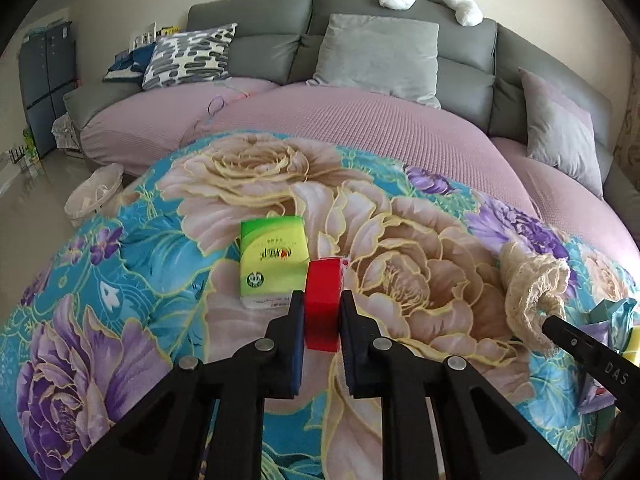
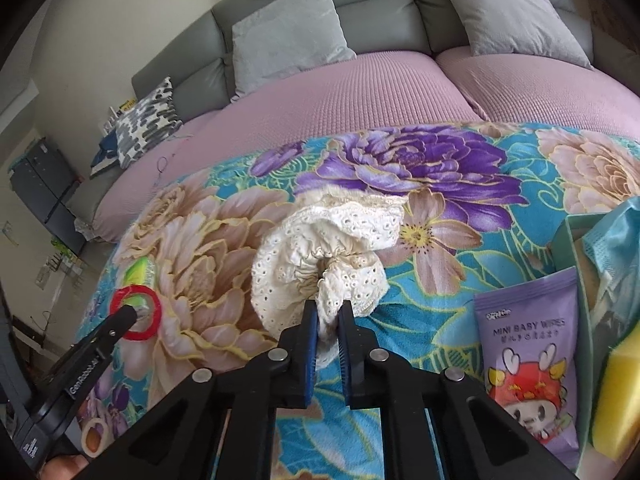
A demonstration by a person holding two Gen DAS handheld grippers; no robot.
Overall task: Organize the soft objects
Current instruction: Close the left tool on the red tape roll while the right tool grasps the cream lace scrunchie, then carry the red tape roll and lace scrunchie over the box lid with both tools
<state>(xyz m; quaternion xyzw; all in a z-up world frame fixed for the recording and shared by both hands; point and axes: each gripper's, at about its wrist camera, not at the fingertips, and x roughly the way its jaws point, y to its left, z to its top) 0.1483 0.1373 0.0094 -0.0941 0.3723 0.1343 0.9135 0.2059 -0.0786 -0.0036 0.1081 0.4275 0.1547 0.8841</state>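
Observation:
My left gripper (image 1: 322, 300) is shut on a red tape roll (image 1: 323, 302), held just above the floral blanket (image 1: 200, 272) beside a green tissue pack (image 1: 272, 264). The roll also shows in the right wrist view (image 2: 138, 312) with the left gripper on it. My right gripper (image 2: 329, 310) is shut on a cream lace cloth (image 2: 320, 256), which bunches up in front of the fingers. The cloth also shows at the right of the left wrist view (image 1: 532, 288), with the right gripper's finger (image 1: 576, 340) at it.
A purple baby wipes pack (image 2: 532, 376), a yellow sponge (image 2: 620, 392) and a teal bag (image 2: 616, 240) lie in a green box (image 2: 568, 240) at right. A beige tape roll (image 2: 94, 436) lies at lower left. Grey sofa (image 1: 260, 52) with pillows behind; a white basket (image 1: 94, 196) on the floor.

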